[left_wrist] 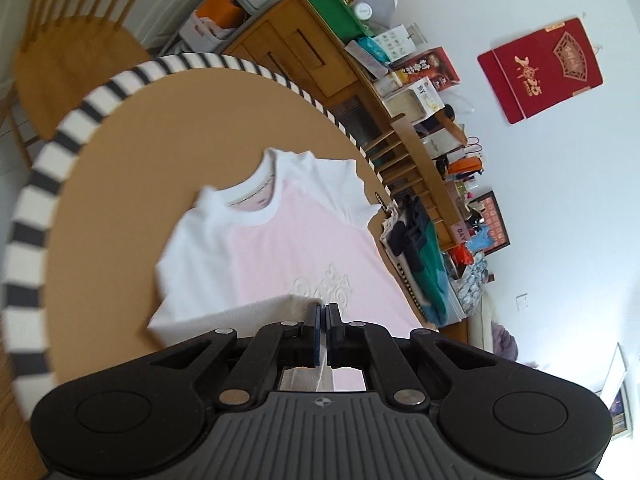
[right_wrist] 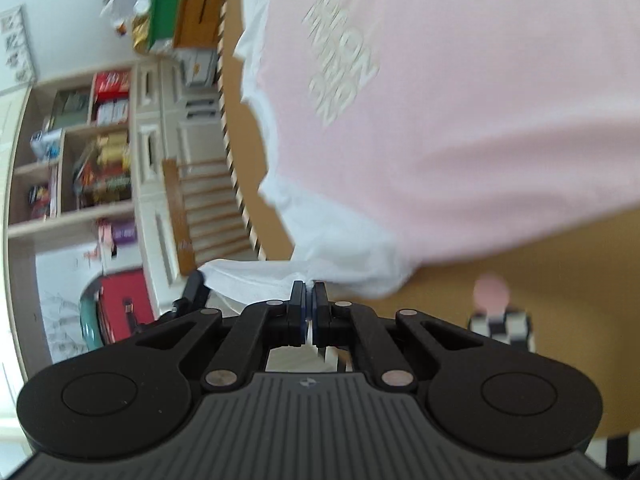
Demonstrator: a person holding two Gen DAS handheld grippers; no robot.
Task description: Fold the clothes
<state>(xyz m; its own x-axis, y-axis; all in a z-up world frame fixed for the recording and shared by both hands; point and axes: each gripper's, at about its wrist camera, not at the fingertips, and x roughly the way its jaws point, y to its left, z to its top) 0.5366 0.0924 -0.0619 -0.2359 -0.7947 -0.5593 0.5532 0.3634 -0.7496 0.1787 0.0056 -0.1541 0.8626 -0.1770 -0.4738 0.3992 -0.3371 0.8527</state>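
Observation:
A pink T-shirt [left_wrist: 304,248] with white sleeves, white collar and a pale print lies front-up on a round brown table [left_wrist: 120,168]. My left gripper [left_wrist: 323,307] is shut on the shirt's white hem edge, lifted a little off the table. In the right wrist view the same shirt [right_wrist: 460,120] fills the upper right. My right gripper [right_wrist: 307,285] is shut on a white edge of the shirt, pulled up from the table [right_wrist: 560,264].
The table has a black-and-white striped rim [left_wrist: 48,152]. A wooden chair [left_wrist: 76,52] stands behind it. A cluttered wooden sideboard [left_wrist: 304,52] runs along the wall. In the right wrist view, shelves [right_wrist: 80,152] and stairs [right_wrist: 212,208] stand beyond the table edge.

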